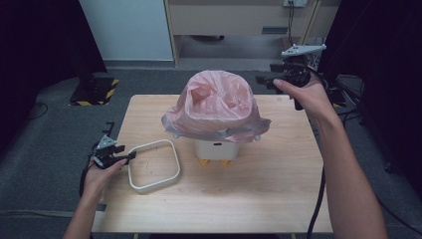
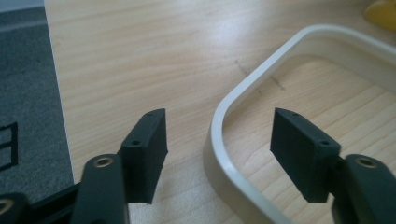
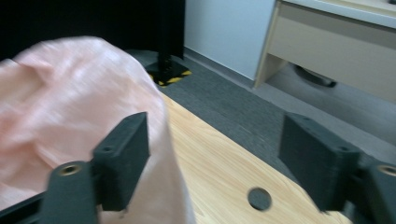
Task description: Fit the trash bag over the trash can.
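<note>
A pink plastic bag (image 1: 217,105) billows over a small white bin (image 1: 217,149) with orange feet at the table's middle. A white rounded-square ring (image 1: 154,165) lies flat on the wood to the bin's left. My left gripper (image 1: 130,156) is open at the ring's left edge; in the left gripper view its jaws straddle the ring's rim (image 2: 219,140) without closing on it. My right gripper (image 1: 263,78) is held up behind the bag's right side, open, with the pink bag (image 3: 70,116) just past its left jaw and nothing between the jaws.
The wooden table (image 1: 278,189) has bare room in front and to the right of the bin. A round hole (image 3: 259,198) shows in the tabletop. Grey carpet surrounds the table, with a yellow-black striped base (image 1: 94,90) at back left and a desk (image 1: 239,20) behind.
</note>
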`<state>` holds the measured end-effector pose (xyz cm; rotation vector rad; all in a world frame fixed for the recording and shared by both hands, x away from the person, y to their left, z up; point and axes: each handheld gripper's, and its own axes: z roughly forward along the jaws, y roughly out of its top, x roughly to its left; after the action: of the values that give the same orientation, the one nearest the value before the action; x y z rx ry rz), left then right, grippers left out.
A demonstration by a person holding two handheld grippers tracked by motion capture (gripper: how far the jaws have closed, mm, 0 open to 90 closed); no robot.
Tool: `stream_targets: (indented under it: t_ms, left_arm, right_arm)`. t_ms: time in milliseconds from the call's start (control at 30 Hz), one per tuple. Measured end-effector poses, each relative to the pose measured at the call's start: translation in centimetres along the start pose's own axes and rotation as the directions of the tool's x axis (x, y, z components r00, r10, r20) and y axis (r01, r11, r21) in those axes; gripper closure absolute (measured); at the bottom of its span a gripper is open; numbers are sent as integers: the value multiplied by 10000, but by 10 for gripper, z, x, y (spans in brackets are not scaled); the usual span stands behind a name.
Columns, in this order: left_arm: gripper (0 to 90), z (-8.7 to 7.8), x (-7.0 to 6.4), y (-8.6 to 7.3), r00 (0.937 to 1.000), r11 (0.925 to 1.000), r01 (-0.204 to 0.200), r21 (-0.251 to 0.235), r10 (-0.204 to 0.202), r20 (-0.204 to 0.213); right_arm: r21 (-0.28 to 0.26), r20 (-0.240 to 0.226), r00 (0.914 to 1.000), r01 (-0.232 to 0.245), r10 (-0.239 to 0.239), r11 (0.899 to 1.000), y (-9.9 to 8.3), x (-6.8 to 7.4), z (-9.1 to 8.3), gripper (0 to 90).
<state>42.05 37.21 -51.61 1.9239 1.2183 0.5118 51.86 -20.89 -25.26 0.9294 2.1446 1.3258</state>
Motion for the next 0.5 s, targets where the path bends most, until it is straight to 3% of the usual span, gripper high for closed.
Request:
stream_targets:
  t_ms: [200, 333, 500]
  left_arm:
    - [495, 5, 1, -6, 9999, 9999, -114, 69, 114, 20]
    - [566, 10, 0, -4, 9993, 9993, -353, 114, 352, 100]
    - [639, 13, 0, -2, 9995, 9995, -307, 31, 307, 83]
  right_arm:
    - [213, 294, 9984, -484, 477, 9986, -30, -18, 1, 344]
    - [280, 421, 9972, -638, 626, 9976, -44, -22, 4, 358]
    - [526, 532, 9960, -749, 721, 9958, -58, -25, 7, 359]
